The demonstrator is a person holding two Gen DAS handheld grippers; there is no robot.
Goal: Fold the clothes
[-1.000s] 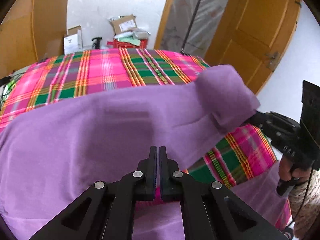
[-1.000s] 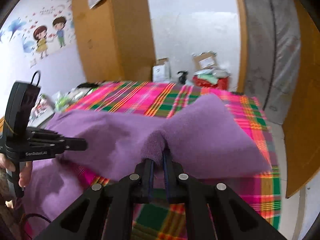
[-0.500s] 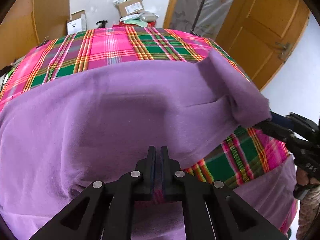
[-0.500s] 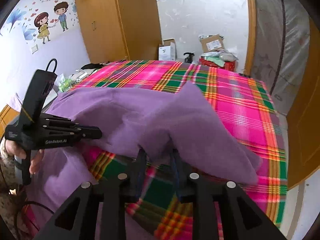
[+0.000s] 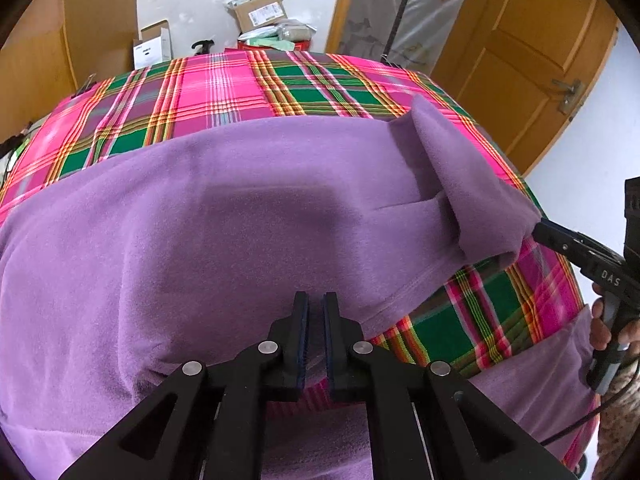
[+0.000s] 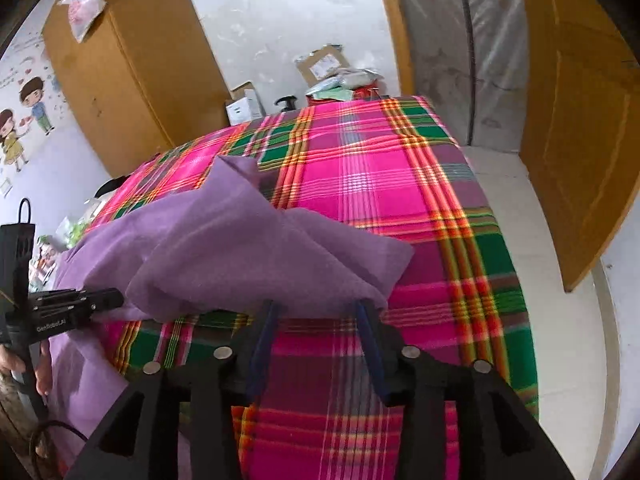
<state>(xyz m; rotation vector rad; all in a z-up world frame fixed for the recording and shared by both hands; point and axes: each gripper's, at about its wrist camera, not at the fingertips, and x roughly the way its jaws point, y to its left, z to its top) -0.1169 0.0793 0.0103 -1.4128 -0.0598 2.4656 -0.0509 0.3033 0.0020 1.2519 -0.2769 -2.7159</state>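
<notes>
Both grippers meet the purple garment's (image 5: 240,216) near edge.

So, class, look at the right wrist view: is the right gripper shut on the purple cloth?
No, the right gripper stands wide open, its two fingers apart with the purple cloth lying just ahead on the plaid bedspread.

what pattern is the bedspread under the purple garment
Pink, green and yellow plaid bedspread, clearest in the right wrist view.

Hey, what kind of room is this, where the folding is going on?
Most likely a home bedroom: a bed under a plaid cover with the purple garment on it, a wooden wardrobe, and cartoon wall stickers suggesting a child's room.
</notes>
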